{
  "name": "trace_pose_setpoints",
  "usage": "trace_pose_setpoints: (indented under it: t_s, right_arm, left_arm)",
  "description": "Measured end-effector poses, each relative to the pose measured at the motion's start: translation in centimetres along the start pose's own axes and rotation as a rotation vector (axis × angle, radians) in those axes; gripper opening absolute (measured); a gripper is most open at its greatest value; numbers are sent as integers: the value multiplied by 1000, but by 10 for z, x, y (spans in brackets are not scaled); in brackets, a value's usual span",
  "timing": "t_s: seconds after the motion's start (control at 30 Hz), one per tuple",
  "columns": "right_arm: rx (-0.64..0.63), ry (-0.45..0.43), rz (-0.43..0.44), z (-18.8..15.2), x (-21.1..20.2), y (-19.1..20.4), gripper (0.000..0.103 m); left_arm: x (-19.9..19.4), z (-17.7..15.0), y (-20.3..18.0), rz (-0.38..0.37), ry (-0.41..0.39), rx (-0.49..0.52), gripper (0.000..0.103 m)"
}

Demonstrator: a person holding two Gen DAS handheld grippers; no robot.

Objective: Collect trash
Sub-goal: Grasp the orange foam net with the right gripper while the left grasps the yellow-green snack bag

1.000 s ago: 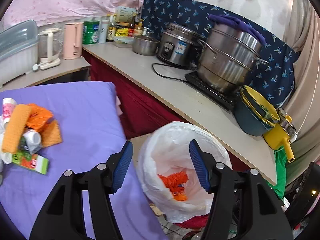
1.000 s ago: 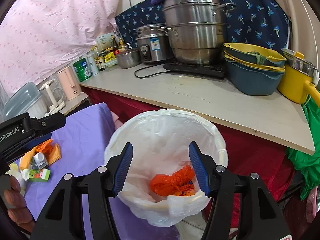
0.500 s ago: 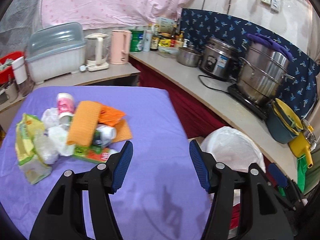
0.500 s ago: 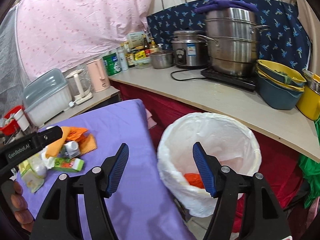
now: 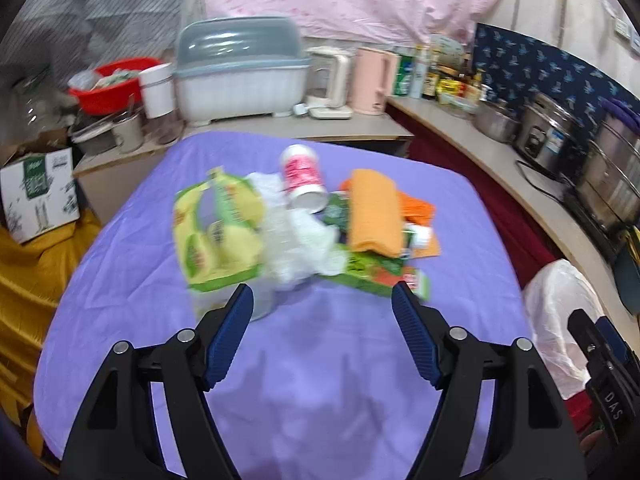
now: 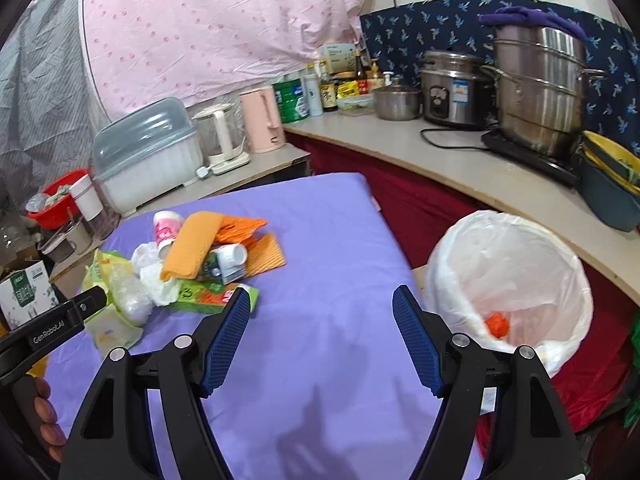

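Trash sits heaped on the purple tablecloth: a yellow-green packet, crumpled clear plastic, a pink-labelled bottle on its side, an orange cloth, a green carton. The left gripper faces the heap, jaws just widened, nothing between them. The right gripper, also just widened and empty, hangs over the cloth between heap and white-lined bin, where an orange scrap lies.

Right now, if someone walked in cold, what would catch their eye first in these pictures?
The heap of trash in the middle of the purple tablecloth: orange cloth, crumpled plastic, green cartons, a pink-labelled bottle. Next, the white-lined bin off the table's right edge, with something orange at its bottom. The left gripper and right gripper stand open and empty over bare cloth.
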State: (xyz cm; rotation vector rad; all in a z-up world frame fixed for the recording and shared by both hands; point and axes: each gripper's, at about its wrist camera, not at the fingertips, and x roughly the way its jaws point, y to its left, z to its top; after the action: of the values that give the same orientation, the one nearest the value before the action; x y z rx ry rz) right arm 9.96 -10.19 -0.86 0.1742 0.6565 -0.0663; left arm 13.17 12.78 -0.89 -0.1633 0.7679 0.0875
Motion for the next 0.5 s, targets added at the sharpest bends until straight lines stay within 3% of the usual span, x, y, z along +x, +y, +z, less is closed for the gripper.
trace_pose_setpoints:
  t_s: [0.23,0.33,0.5]
  right_arm:
    - [-21,57,54,-8,25,38,71]
    - [-32,71,75,-7,35,53,71]
    - [-56,85,102,-3,54,78,71]
  left_arm:
    - [16,-3,54,73,21,-72,70]
    - [26,-2,67,65,28,-90,78]
    - [40,-2,79,54,17,-98,81]
